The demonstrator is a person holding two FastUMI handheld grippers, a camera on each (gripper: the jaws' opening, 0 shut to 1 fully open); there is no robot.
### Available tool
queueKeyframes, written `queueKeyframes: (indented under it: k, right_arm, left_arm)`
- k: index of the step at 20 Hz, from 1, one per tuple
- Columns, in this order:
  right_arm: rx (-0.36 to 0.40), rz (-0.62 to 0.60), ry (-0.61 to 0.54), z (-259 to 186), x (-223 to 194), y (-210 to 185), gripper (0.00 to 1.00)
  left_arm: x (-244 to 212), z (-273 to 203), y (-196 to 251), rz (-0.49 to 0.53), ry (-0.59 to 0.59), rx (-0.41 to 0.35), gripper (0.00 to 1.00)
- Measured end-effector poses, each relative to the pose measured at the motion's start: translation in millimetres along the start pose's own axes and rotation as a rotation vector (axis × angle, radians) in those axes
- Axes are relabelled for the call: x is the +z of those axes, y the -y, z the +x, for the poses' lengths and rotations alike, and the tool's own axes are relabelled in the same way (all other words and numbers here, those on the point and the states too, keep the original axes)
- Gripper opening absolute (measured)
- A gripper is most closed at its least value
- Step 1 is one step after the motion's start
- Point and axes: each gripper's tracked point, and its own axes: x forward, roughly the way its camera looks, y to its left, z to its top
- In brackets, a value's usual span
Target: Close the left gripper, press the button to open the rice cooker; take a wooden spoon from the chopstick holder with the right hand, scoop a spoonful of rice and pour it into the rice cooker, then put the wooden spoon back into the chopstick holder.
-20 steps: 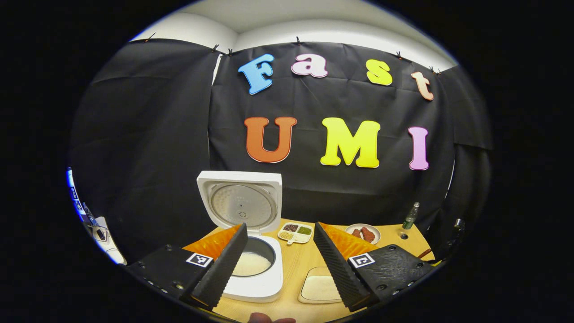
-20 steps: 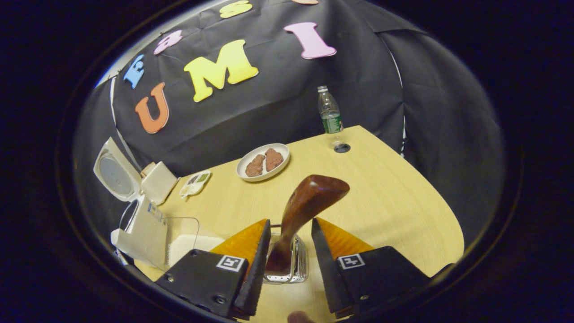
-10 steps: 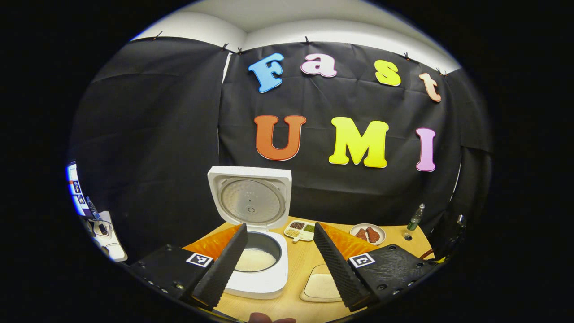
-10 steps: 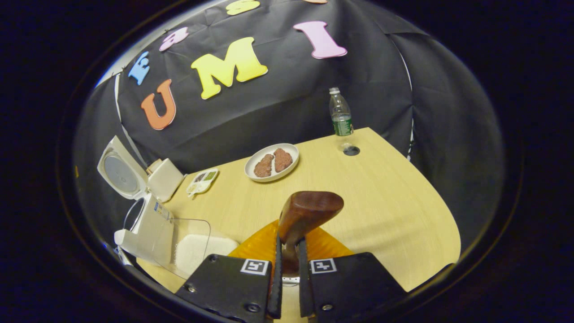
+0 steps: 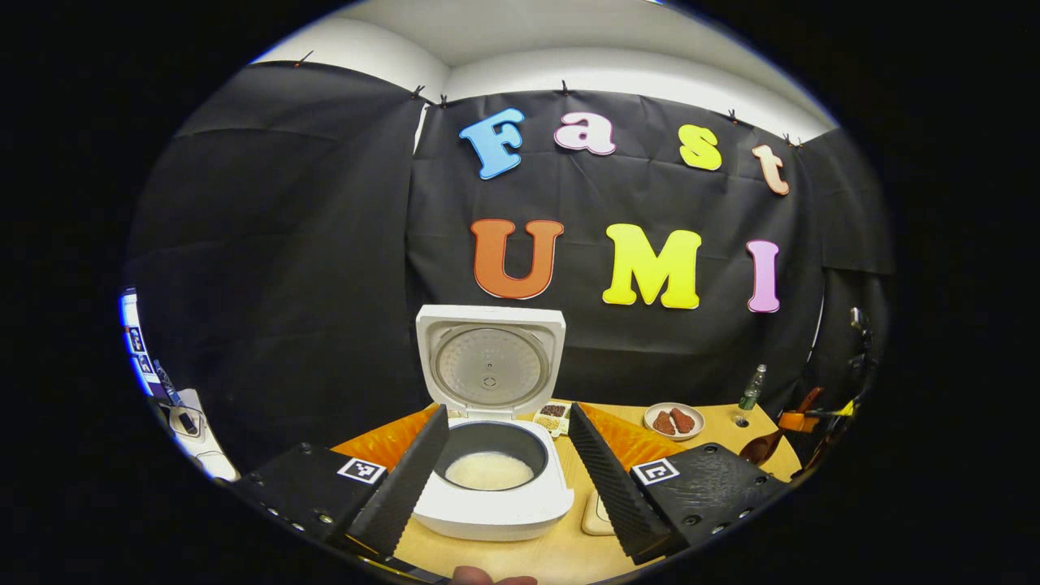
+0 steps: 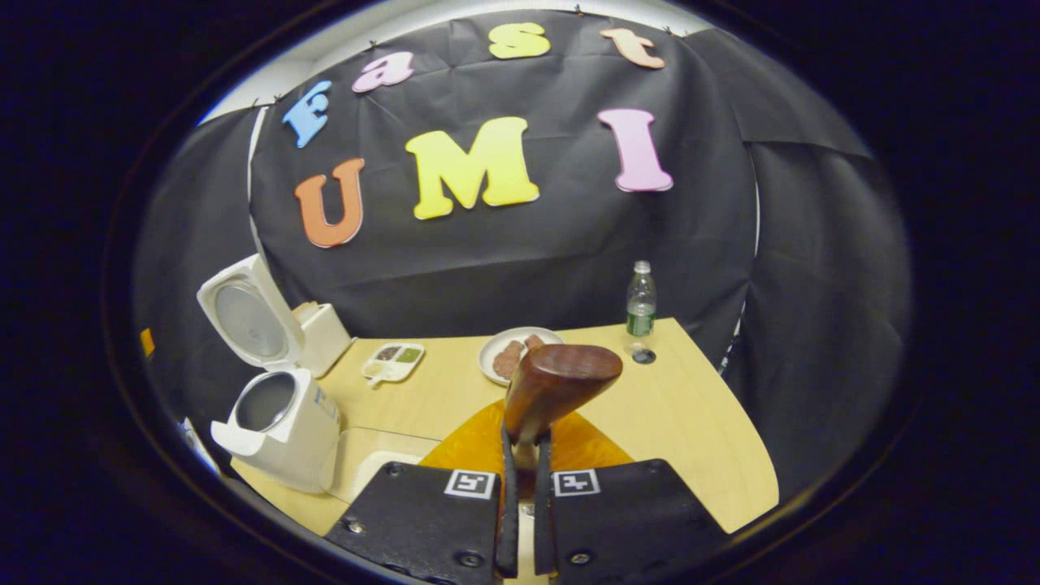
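Note:
The white rice cooker stands open with its lid upright and rice in the pot. My left gripper is open in front of it, holding nothing, its fingers framing the pot. In the right gripper view, my right gripper is shut on the stem of the brown wooden spoon, whose broad end rises past the fingertips. The cooker sits at the left of that view. The chopstick holder is hidden under the fingers. The right gripper with the spoon also shows far right.
A clear tray of rice lies beside the cooker on the wooden table. Farther back stand a sectioned dish, a plate of meat and a water bottle. The table's right edge is close.
My right gripper went from open around the spoon to shut on it, then rose and levelled out. The left gripper shifted so the cooker now sits between its fingers.

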Motion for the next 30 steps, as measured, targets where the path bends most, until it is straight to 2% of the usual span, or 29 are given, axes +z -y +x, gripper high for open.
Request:
queueKeyframes:
  k: [3,7,11,17,19,23,27,30]
  right_arm:
    - [0.058,-0.055,0.009,0,3,-58,0.13]
    - [0.07,-0.115,-0.067,30,-41,-104,0.12]
    - [0.027,-0.255,-0.134,61,-95,-119,0.13]
    - [-0.078,-0.468,-0.101,88,-131,-124,0.13]
    - [-0.061,-0.438,-0.096,97,-138,-138,0.13]
    - [0.062,-0.218,-0.141,101,-151,-172,0.13]
    - [0.151,-0.013,-0.186,99,-153,-186,0.12]
    - [0.201,0.189,-0.231,96,-154,-189,0.12]
  left_arm:
    - [0,-10,-23,-0.007,0.006,-0.003,0.95]
    - [-4,-25,-52,-0.023,-0.004,0.015,0.95]
    - [-13,-33,-78,-0.024,-0.036,0.045,0.95]
    - [-31,-36,-102,-0.03,-0.101,0.067,0.95]
    - [-32,-35,-109,-0.025,-0.112,0.075,0.95]
    - [-33,-35,-118,-0.013,-0.119,0.088,0.95]
    - [-34,-40,-121,-0.013,-0.118,0.095,0.95]
    - [-36,-42,-117,-0.016,-0.122,0.092,0.95]
